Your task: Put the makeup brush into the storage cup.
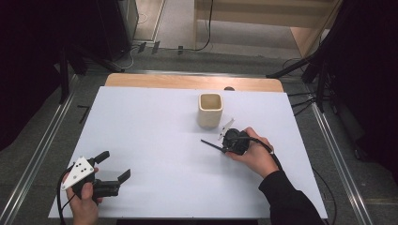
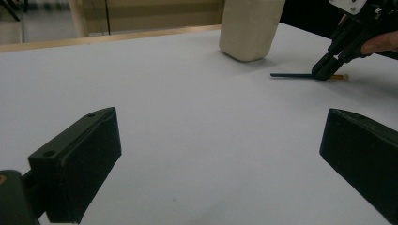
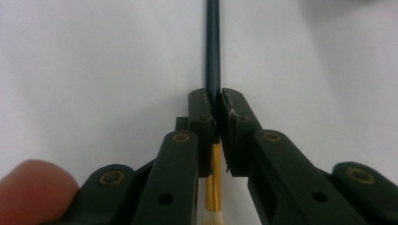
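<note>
The left gripper (image 1: 114, 165) rests low on the white table (image 1: 155, 154) at its near left corner, its two black jaws spread wide with only bare tabletop between them. Well ahead of it and off to its right stands a cream, square-sided ceramic cup (image 1: 210, 110), upright. Just beside that cup, on the near side, the right gripper (image 1: 224, 148) points down at the table with its jaws clamped together on a thin dark paintbrush with a gold ferrule and pale bristles (image 3: 213, 65); the dark handle runs out ahead of the jaws, flat on the table.
</note>
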Available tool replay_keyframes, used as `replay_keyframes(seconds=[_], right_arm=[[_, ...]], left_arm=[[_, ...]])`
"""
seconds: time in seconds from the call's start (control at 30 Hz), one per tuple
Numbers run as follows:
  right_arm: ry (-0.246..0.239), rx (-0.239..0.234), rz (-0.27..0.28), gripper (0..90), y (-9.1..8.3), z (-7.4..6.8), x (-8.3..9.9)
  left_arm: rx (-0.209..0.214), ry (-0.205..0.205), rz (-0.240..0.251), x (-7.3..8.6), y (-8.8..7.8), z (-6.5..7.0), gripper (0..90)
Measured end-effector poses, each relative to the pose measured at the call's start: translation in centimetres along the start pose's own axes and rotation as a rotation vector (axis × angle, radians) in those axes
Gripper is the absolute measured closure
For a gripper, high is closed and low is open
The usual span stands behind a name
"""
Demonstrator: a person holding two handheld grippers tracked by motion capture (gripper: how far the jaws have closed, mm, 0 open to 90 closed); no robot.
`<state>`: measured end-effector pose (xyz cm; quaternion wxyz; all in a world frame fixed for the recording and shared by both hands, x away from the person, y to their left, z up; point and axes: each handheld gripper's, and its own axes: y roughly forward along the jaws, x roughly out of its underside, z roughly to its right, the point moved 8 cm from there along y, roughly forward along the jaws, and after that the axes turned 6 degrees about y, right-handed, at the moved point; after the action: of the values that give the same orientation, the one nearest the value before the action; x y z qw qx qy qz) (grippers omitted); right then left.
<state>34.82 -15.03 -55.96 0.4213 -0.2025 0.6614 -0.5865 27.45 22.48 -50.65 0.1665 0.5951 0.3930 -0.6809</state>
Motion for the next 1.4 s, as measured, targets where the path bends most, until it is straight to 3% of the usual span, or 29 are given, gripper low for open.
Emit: replay_keyframes(seconds=[0.23, 0.4, 0.47, 0.67, 0.83, 1.03, 1.17, 1.27, 1.4], right_arm=[[0.015, 0.009, 0.111, 85.0, -0.6, -0.2, 0.3], [0.056, 0.008, 0.187, 85.0, -1.4, -0.4, 0.3], [0.079, 0.006, 0.248, 85.0, -2.3, -0.5, 0.3], [0.123, 0.007, 0.352, 85.0, -4.1, -0.7, 0.5], [0.151, -0.023, 0.438, 85.0, -5.3, -1.2, 0.5], [0.132, -0.013, 0.472, 85.0, -6.1, -1.9, 0.5], [0.13, -0.022, 0.502, 85.0, -6.7, -2.2, 0.2], [0.127, -0.03, 0.516, 85.1, -6.8, -2.7, 0.0], [0.12, -0.055, 0.534, 85.0, -7.0, -3.1, -0.2]], left_arm=[[0.016, -0.003, -0.016, -0.2, 1.5, 0.9, 0.0], [0.043, 0.012, -0.022, -0.9, 2.4, 1.7, 0.0], [0.07, 0.001, -0.01, -1.4, 3.1, 2.3, 0.0], [0.094, 0.008, -0.01, -2.3, 4.8, 3.2, 0.0], [0.114, 0.041, -0.003, -3.6, 5.9, 3.7, 0.0], [0.112, 0.069, 0.002, -4.7, 7.3, 4.6, 0.2], [0.136, 0.064, 0.01, -5.2, 8.4, 5.6, 0.2], [0.161, 0.092, 0.008, -5.9, 9.7, 6.8, 0.2], [0.212, 0.092, 0.023, -6.1, 10.1, 7.7, 0.3]])
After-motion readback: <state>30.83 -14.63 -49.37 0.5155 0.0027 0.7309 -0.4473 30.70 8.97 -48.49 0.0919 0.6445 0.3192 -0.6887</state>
